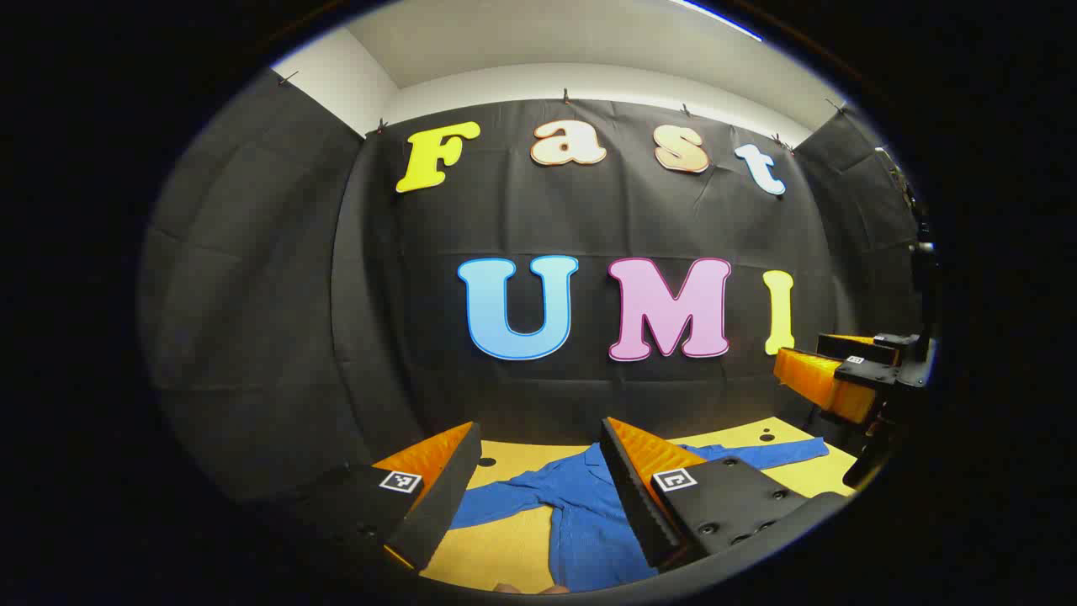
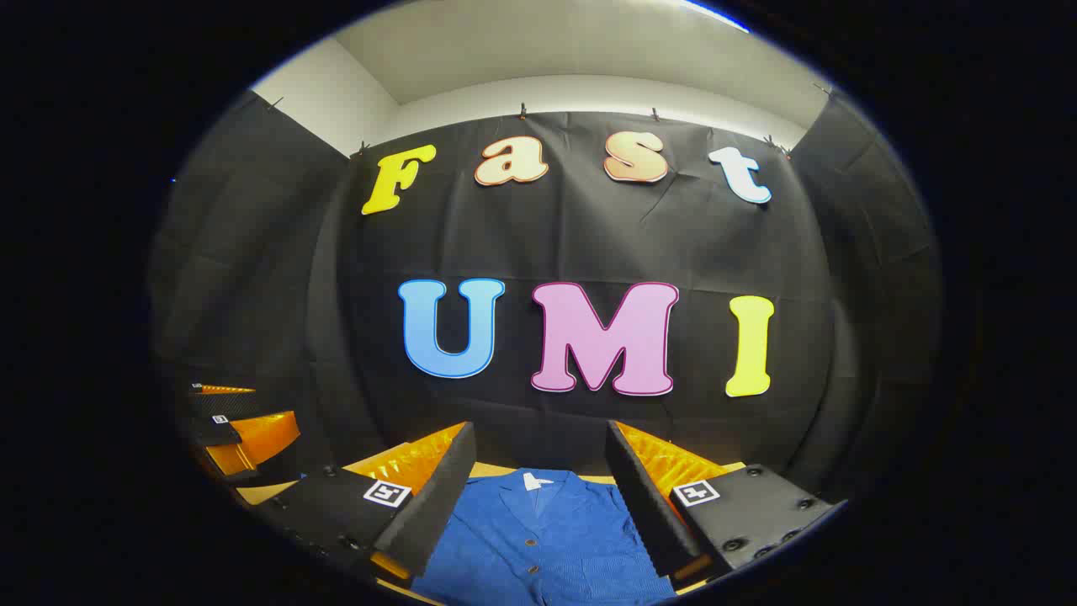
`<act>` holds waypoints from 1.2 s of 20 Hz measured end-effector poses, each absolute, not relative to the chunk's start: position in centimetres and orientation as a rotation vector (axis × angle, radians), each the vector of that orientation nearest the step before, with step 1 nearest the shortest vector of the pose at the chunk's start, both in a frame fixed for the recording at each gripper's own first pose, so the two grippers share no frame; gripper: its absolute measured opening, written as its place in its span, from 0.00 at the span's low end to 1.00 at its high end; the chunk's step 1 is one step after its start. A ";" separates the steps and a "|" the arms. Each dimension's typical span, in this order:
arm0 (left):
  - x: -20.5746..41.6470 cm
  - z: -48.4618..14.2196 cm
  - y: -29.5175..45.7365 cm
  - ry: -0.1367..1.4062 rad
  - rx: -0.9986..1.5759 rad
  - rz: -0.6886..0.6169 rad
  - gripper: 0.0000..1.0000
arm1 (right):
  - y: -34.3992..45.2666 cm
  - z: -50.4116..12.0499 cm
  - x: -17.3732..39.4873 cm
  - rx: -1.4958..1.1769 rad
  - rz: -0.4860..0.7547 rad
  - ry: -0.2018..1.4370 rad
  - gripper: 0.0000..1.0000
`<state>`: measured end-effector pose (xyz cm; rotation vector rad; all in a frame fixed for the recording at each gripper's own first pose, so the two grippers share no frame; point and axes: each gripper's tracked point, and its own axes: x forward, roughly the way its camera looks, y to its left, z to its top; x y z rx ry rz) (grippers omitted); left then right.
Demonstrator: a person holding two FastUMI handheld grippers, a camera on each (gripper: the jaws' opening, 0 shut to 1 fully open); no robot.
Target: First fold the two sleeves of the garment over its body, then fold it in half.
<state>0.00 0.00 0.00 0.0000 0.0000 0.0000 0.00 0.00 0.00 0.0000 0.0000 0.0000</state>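
Observation:
A blue buttoned shirt (image 1: 580, 513) lies flat on the yellow table (image 1: 505, 547), its sleeves spread out to both sides. In the left gripper view my left gripper (image 1: 538, 497) hangs open above the shirt's left half, nothing between its fingers. My right gripper (image 1: 833, 379) shows at the right edge, above the end of the right sleeve (image 1: 774, 454). In the right gripper view the shirt (image 2: 538, 539) shows its collar and buttons, and my right gripper (image 2: 538, 505) is open above it. My left gripper (image 2: 231, 429) shows at the far left.
The black cloth wall stands close behind the table's far edge. Small dark holes (image 1: 486, 462) dot the yellow tabletop near the back. Bare yellow table shows left of the shirt's body, under the left sleeve.

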 end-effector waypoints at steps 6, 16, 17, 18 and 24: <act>1.1 -0.4 -1.2 0.016 -0.001 -0.027 0.82 | -0.8 -0.7 0.3 -0.014 -0.008 0.012 0.95; 2.1 -1.1 -2.2 0.032 0.008 -0.059 0.82 | -2.7 -1.9 0.1 -0.012 -0.050 0.048 0.95; 2.2 -1.2 -2.2 0.030 0.007 -0.059 0.82 | -2.9 -2.2 0.1 -0.010 -0.055 0.053 0.95; 2.2 -1.1 -2.4 0.030 0.007 -0.061 0.82 | -3.2 -2.3 0.1 -0.009 -0.060 0.058 0.95; 2.7 -1.8 -3.1 0.046 -0.002 -0.074 0.82 | -4.9 -3.3 0.3 -0.011 -0.087 0.083 0.95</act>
